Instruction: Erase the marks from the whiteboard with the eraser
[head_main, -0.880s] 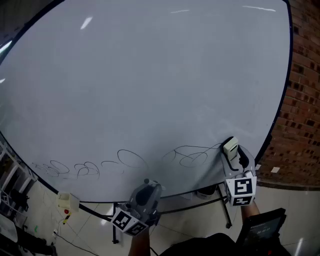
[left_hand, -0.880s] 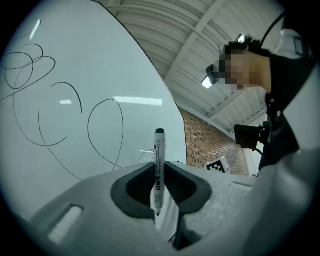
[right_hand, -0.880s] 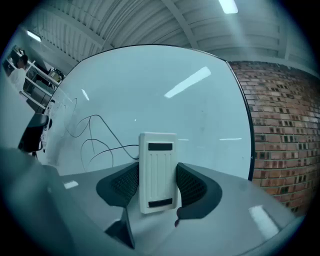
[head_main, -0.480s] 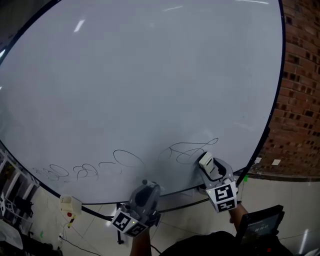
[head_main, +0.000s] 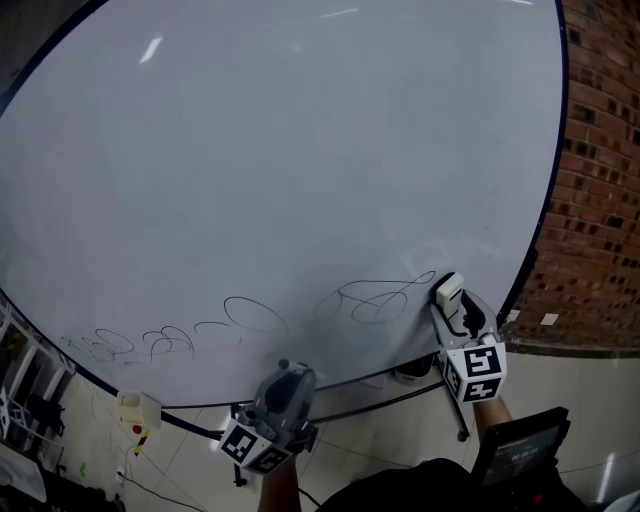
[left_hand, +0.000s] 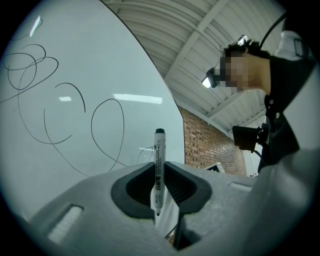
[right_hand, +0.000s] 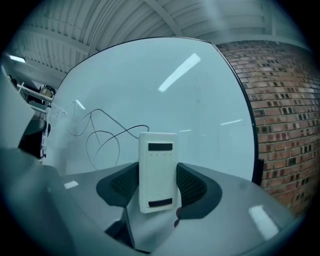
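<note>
A large whiteboard (head_main: 300, 150) fills the head view, with looping black marks (head_main: 375, 300) along its lower edge. My right gripper (head_main: 455, 305) is shut on a white eraser (head_main: 448, 290), which is at the right end of the marks, near the board's lower right edge. In the right gripper view the eraser (right_hand: 158, 170) stands upright between the jaws, with scribbles (right_hand: 102, 137) to its left. My left gripper (head_main: 285, 392) hangs below the board, shut on a white marker (left_hand: 159, 170) with a black cap. More scribbles (left_hand: 60, 115) show in the left gripper view.
A brick wall (head_main: 600, 180) stands to the right of the board. Further loops (head_main: 150, 340) run along the board's lower left. The board's stand legs (head_main: 400, 395) and a small yellow box (head_main: 138, 408) are below. A dark screen (head_main: 515, 450) sits at lower right.
My right gripper with the eraser swept left along the marks, then came back right and a little up to the right end of the scribble. The left gripper stayed put.
</note>
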